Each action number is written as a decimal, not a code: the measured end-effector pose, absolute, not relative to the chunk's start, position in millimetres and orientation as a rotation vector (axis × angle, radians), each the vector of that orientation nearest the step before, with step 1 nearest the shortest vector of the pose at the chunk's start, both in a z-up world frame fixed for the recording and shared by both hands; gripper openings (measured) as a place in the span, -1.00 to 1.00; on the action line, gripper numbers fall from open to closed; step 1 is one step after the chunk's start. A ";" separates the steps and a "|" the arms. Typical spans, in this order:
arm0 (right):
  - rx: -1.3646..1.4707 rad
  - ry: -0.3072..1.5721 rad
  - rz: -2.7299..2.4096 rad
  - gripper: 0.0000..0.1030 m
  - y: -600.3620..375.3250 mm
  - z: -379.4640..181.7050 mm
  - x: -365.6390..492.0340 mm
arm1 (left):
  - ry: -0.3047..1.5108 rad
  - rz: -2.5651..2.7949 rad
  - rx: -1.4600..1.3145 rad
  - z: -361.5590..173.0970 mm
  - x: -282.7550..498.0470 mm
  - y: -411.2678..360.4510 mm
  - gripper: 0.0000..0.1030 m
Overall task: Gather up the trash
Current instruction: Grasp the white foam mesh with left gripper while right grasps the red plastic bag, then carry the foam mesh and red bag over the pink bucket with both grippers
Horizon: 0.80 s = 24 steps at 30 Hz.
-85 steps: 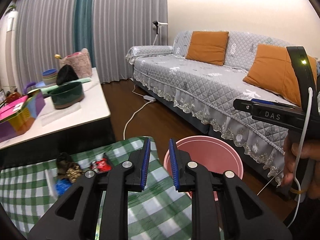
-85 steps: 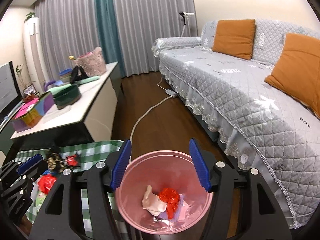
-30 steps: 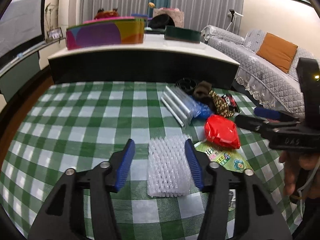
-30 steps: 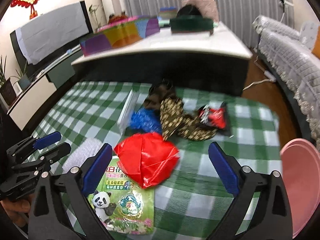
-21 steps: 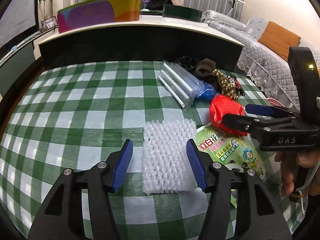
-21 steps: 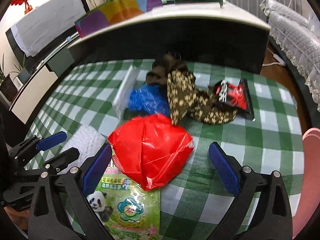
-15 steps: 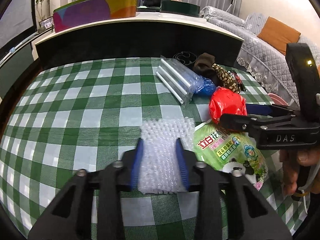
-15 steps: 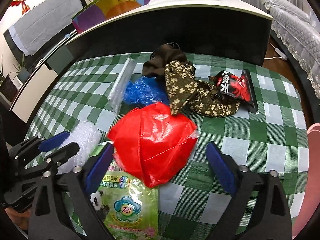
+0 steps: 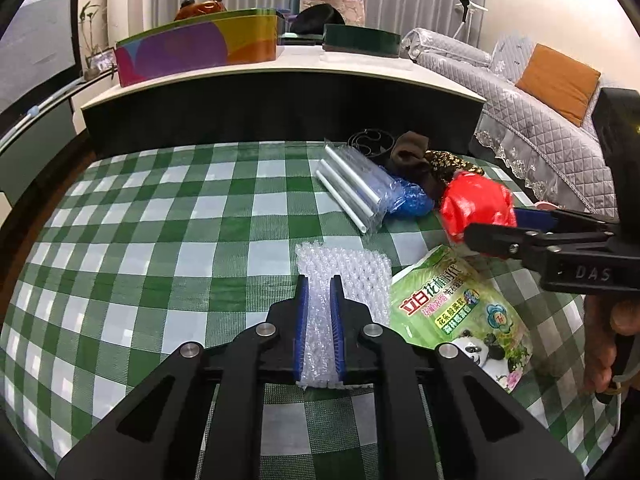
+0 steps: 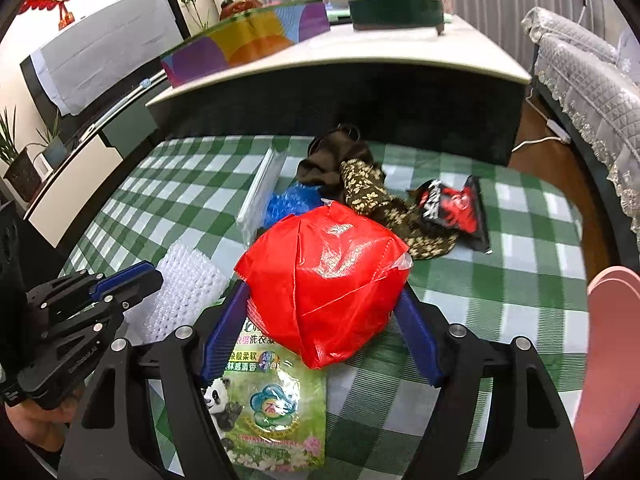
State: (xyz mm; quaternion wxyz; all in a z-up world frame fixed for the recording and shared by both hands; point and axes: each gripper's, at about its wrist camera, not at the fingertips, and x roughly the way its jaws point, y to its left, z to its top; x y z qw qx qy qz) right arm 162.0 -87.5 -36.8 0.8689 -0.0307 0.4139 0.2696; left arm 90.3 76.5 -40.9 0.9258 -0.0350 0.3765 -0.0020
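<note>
In the left wrist view, the left gripper (image 9: 318,312) at lower centre is closing, its blue pads pinching the near end of the bubble wrap (image 9: 344,272); the sheet's long axis runs up the frame, away from the camera, on the green checked cloth (image 9: 140,240). Right of it lies the green panda pouch (image 9: 452,312). At the right edge the right gripper (image 10: 320,320) is closing around the red plastic bag (image 10: 324,280); the pads seem to touch its sides, though that is hard to confirm.
</note>
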 end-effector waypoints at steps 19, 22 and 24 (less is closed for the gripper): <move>-0.050 0.732 0.466 0.40 -138.0 -0.2 140.4 | 0.682 -0.001 -0.056 -18.9 85.0 57.3 -0.79; -0.049 0.716 0.458 0.39 -142.6 4.6 136.6 | 0.674 -0.006 -0.051 -16.4 83.3 53.6 -0.79; -0.053 0.705 0.452 0.40 -145.9 7.4 134.1 | 0.670 -0.005 -0.051 -14.9 82.1 53.4 -0.79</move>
